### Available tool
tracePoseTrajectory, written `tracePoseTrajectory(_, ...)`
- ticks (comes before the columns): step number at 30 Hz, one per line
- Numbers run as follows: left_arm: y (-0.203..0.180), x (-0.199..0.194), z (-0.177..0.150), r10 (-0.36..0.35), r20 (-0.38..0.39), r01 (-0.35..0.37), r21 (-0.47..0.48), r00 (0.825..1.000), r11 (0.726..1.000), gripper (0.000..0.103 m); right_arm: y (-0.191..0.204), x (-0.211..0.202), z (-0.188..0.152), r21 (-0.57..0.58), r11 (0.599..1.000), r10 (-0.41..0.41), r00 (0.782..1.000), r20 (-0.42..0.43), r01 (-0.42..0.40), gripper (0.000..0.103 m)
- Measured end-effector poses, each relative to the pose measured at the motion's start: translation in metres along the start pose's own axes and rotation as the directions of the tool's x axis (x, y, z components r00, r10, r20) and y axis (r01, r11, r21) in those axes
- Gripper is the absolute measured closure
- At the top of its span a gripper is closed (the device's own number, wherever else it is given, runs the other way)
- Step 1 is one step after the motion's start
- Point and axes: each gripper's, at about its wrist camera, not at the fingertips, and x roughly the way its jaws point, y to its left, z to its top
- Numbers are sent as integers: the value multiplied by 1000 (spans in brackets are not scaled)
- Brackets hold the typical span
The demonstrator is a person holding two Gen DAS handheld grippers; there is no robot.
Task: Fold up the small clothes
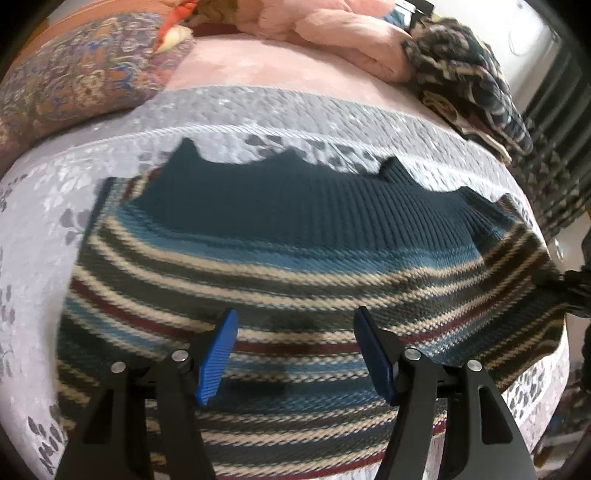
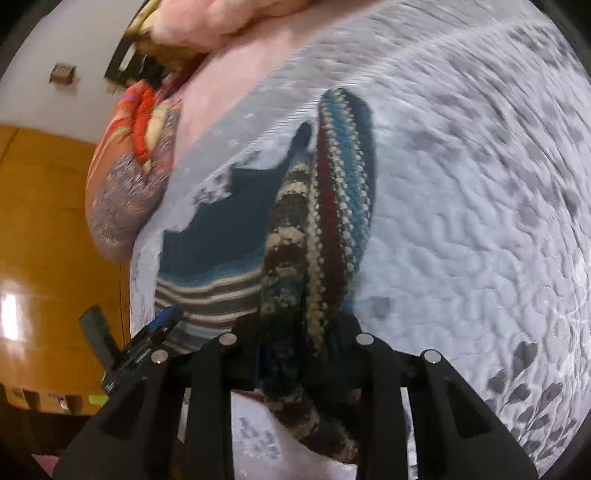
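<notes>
Both right tool [image 2: 295, 343] tips hidden by gripped sweater [image 2: 325, 206].

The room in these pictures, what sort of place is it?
Most likely a bedroom. The striped sweater lies on a quilted floral bedspread, with a patterned pillow and a bunched pink blanket behind it. The right-wrist view shows a glossy wooden surface, perhaps a wardrobe door.

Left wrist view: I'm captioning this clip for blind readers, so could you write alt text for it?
A striped knit sweater with a dark teal ribbed band lies spread on a pale grey floral bedspread, with the open left hand-held gripper and its blue pads poised over it. Patterned pillows and a pink blanket lie beyond.
</notes>
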Motion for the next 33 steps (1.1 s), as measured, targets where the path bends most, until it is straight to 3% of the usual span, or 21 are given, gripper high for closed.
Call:
tracePoseTrajectory(11, 48, -26, -2, -14, 21, 16, -83, 1000, 996, 38, 129, 42, -1, -187, 981, 33, 997, -75, -47, 78)
tracePoseTrajectory(17, 74, -35, -5, -19, 27, 22, -131, 999, 991, 38, 181, 93, -14, -289, 957, -27, 989, -148, -18, 78)
tracePoseTrajectory(23, 94, -39, -10, -18, 27, 22, -163, 999, 986, 38, 191, 137, -23, -321, 945, -120, 976, -180, 57, 78)
tracePoseTrajectory(28, 99, -40, -10, -33, 24, 36, -177, 999, 984, 38, 190, 155, -30, -320, 944, -148, 970, -195, 80, 78)
tracePoseTrajectory(30, 99, -38, -8, -44, 22, 47, -180, 999, 982, 38, 190, 162, -34, -331, 940, -160, 966, -203, 86, 75)
tracePoseTrajectory(33, 95, -36, -6, -73, 17, 75, -189, 997, 979, 38, 192, 169, -38, -338, 939, -138, 964, -227, 55, 61)
